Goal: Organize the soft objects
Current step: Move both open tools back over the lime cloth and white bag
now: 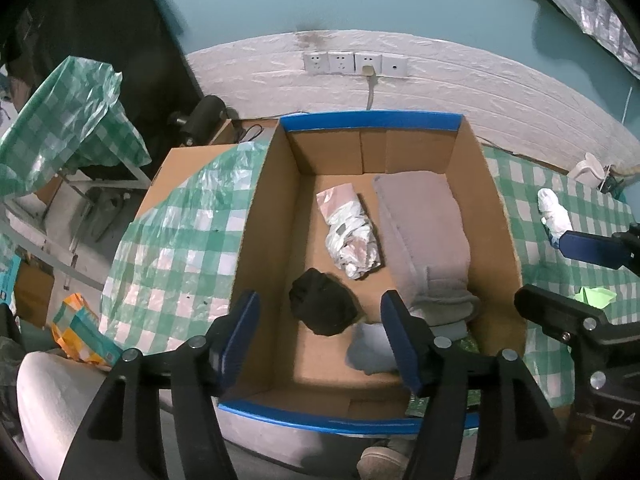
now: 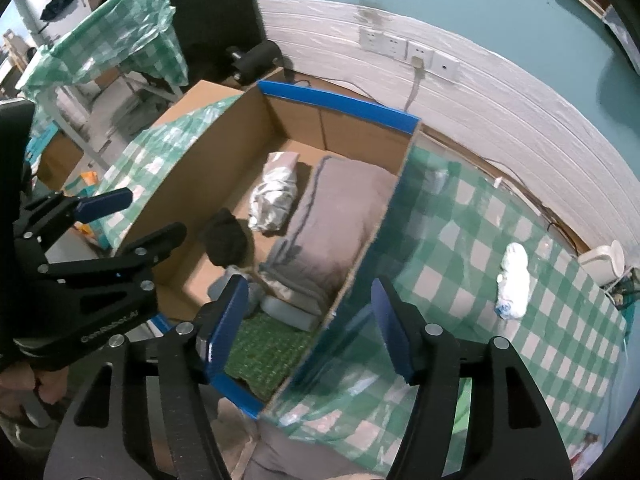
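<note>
White sock roll (image 2: 513,280) on the checked cloth ahead-right of the right gripper (image 2: 308,326), both grippers' jaws apart and empty, looks light and squashy; pinch mid-roll.

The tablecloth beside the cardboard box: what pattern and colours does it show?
Green and white checks on the tablecloth, clearest in the right wrist view.

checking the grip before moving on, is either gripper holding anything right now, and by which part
Nothing is held. The left gripper and right gripper both hang open over the cardboard box, jaws empty.
</note>
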{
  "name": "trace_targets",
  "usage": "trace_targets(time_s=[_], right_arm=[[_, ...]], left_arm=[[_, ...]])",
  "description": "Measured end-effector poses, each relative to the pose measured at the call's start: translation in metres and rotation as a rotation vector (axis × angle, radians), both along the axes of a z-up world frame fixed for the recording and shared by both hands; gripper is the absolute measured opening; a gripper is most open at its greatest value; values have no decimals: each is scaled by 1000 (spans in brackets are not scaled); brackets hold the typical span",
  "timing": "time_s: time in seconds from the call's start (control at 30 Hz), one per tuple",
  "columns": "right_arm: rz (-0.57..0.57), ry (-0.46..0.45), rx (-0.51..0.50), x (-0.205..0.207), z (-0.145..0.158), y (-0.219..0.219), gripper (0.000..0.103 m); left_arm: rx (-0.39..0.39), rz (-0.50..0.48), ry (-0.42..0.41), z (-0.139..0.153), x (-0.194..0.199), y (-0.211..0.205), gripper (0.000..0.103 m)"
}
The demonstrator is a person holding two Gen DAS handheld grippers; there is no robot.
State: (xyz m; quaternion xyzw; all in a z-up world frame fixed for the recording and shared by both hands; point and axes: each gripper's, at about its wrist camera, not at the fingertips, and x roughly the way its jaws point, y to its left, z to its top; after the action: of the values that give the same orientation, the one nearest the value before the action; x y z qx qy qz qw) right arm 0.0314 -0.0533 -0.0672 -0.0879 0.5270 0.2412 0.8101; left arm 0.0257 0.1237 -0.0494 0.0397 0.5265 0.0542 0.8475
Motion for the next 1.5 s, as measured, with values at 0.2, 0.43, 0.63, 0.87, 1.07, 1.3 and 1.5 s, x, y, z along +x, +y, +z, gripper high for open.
trace_targets(time_s=[0.2,0.43,0.63,0.87,1.07,1.3,1.5], right_arm=[[-40,1,-10,0,-2,-19,65],[-68,1,-18,-1,-5,-39,66],[-92,2,-20,-2,-7,-58,66],[-119,-2,-38,-3,-12,-79,66],[-138,6,-46,-6,-19,-97,66],[-175,11,-72,-8,-29,-124,66],[-213,22,-81,-8,-35,-149,66]], left_arm=[[-14,-19,-4,3,1,-13,67],[-16,-44,-5,4,2,-30,67],[-10,-67,-3,6,4,-45,67],[-4,-94,3,5,5,-62,67],[0,-130,17,1,5,-82,71],[21,-181,26,-1,5,-110,71],[40,-219,33,-4,4,-134,71]])
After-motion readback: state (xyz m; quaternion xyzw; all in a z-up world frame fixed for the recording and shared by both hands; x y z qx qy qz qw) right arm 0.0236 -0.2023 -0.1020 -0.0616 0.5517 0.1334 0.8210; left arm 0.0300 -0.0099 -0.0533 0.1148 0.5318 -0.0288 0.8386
